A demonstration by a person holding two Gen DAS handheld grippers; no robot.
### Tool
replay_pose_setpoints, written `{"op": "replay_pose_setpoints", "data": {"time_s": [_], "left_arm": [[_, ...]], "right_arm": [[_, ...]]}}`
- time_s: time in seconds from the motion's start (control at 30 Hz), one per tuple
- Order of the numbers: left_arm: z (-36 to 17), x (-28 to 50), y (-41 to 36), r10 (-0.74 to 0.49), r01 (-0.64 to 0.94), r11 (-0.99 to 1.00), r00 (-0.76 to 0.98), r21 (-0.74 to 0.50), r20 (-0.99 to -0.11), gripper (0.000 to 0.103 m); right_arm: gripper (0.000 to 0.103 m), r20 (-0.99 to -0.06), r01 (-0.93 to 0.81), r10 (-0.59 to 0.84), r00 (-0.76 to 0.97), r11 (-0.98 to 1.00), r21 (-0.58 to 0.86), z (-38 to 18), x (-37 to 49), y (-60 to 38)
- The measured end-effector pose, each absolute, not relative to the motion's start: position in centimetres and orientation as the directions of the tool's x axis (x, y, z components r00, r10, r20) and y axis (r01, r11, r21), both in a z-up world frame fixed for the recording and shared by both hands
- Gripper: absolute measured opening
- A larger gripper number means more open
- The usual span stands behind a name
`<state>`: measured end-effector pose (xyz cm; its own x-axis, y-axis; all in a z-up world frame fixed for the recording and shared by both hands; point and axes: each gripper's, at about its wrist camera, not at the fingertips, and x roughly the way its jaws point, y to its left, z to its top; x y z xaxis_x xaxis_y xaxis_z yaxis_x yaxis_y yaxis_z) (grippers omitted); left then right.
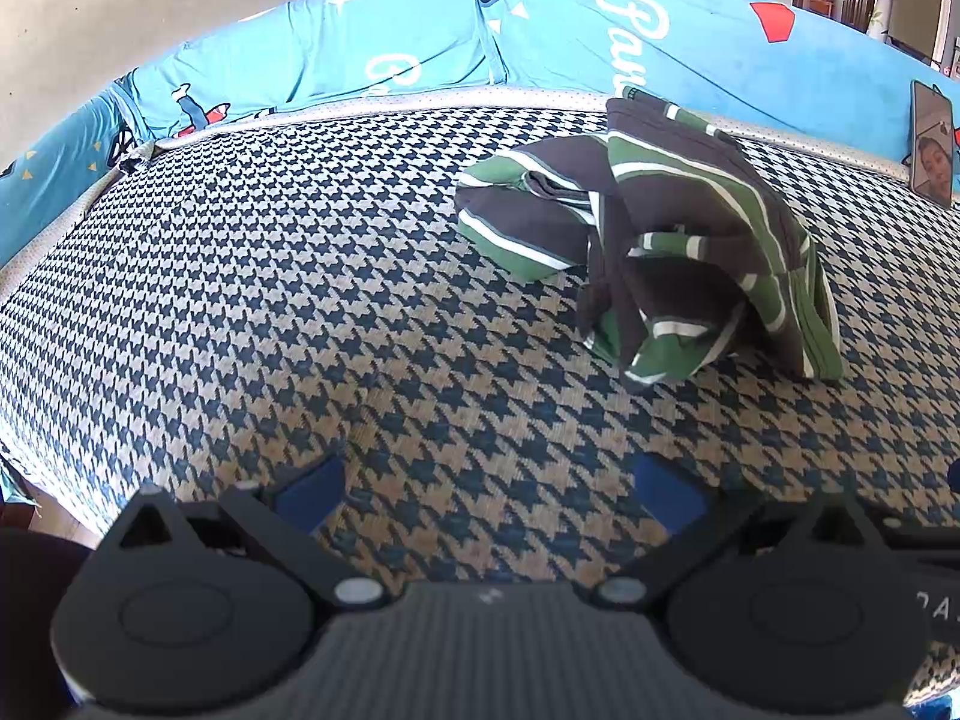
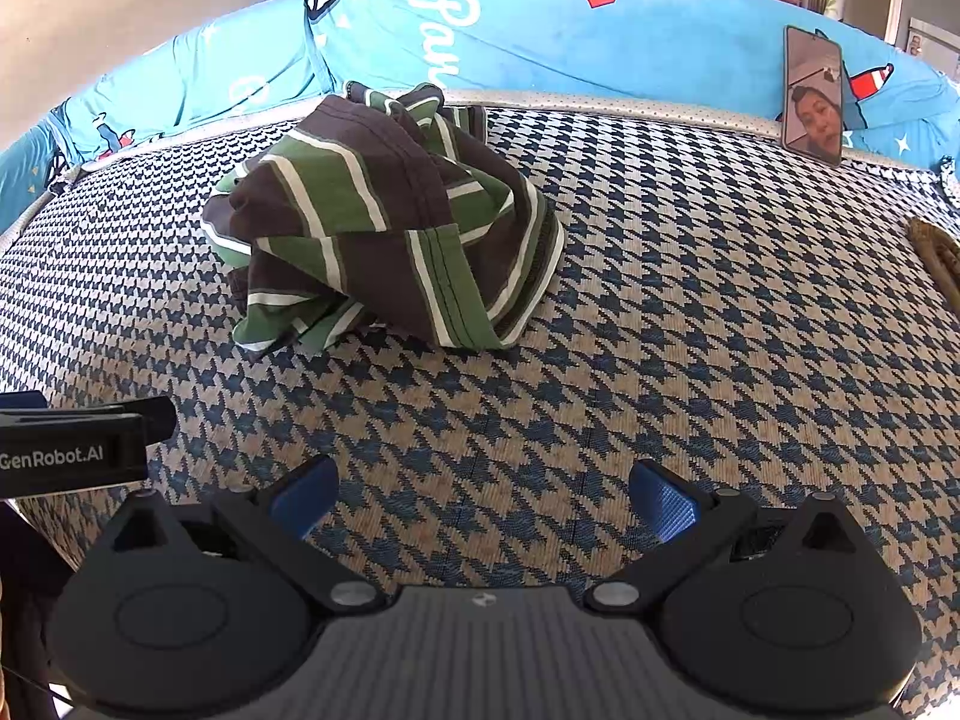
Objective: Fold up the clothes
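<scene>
Clearly nothing is gripped yet: the left gripper [image 1: 489, 495] and the right gripper [image 2: 483, 498] both hover with fingers spread wide and empty over the near part of the houndstooth bed cover [image 1: 240, 300]. The striped green-and-brown garment [image 2: 384, 222] lies crumpled in a heap toward the far side, near the blue printed bolster [image 2: 660, 42]. Since the layers are tangled, a pinch could catch several folds at once and lift the whole bundle instead of one edge. Only the right view shows the brown object [image 2: 936, 252] at the right edge and the left gripper's body; both views show the propped phone [image 2: 813, 96].
</scene>
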<state>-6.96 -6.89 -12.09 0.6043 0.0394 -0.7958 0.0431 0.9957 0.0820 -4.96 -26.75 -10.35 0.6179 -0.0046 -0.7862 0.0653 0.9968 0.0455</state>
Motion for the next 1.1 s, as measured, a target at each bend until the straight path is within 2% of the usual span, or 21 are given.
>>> {"op": "replay_pose_setpoints", "data": {"time_s": [1.1], "left_arm": [[-11.6, -6.0, -9.9, 0.062, 0.005, 0.997, 0.605, 0.081, -0.794, 0.103]], "right_arm": [[0.103, -0.789, 0.065, -0.003, 0.615, 0.997, 0.047, -10.7, -5.0, -26.8]]}}
